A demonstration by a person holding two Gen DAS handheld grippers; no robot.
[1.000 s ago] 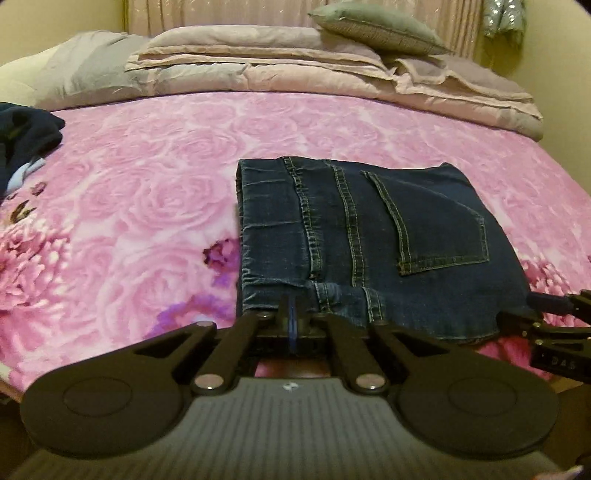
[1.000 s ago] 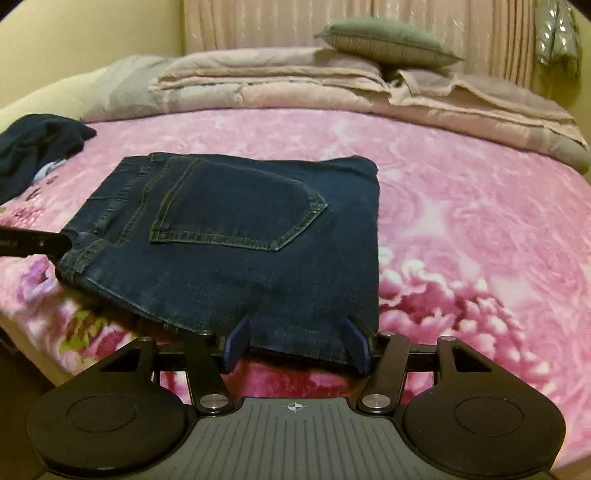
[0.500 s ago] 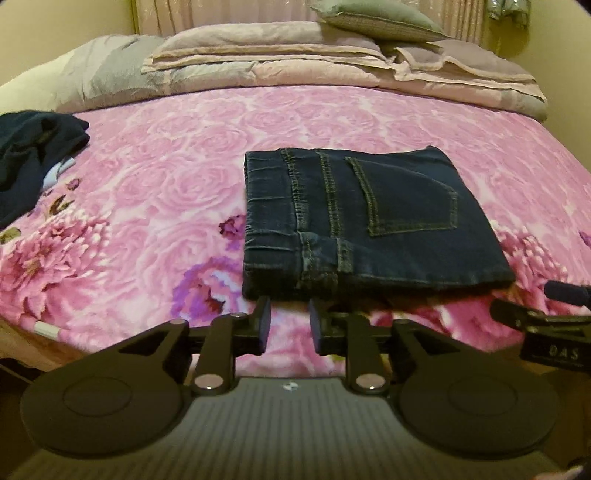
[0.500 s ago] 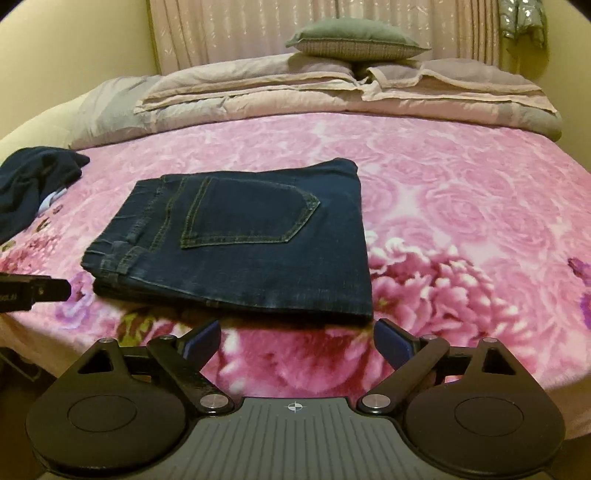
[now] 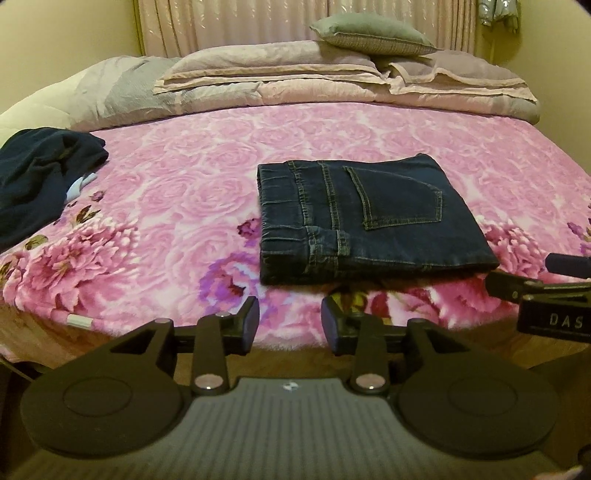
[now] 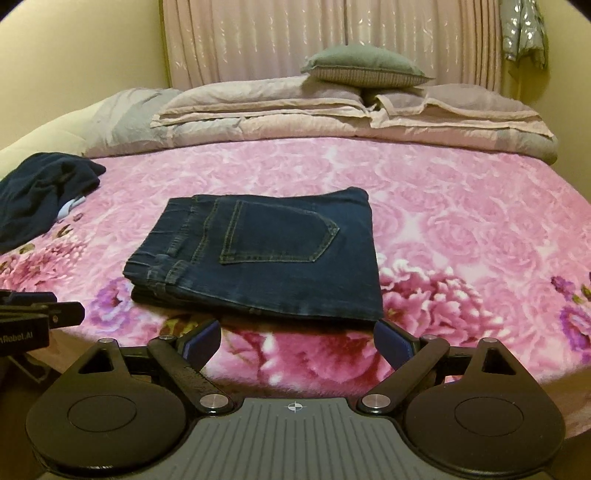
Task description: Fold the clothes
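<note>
Dark blue jeans (image 5: 365, 218) lie folded into a neat rectangle on the pink floral bedspread (image 5: 177, 192), back pocket up; they also show in the right wrist view (image 6: 266, 254). My left gripper (image 5: 290, 323) is open and empty, off the bed's near edge, just short of the jeans' waistband corner. My right gripper (image 6: 297, 341) is wide open and empty, just short of the jeans' near edge. Each gripper's tip shows at the edge of the other's view: the right gripper (image 5: 546, 291) and the left gripper (image 6: 33, 317).
A crumpled dark navy garment (image 5: 37, 173) lies at the bed's left side, also in the right wrist view (image 6: 40, 188). A folded duvet (image 5: 332, 85) and a grey-green pillow (image 5: 369, 35) sit at the head. The bed's near edge (image 5: 280, 350) drops to the floor.
My left gripper let go of the jeans' waistband and opened. Both grippers pulled back from the jeans toward the bed's near edge, and the right gripper opened wider.
</note>
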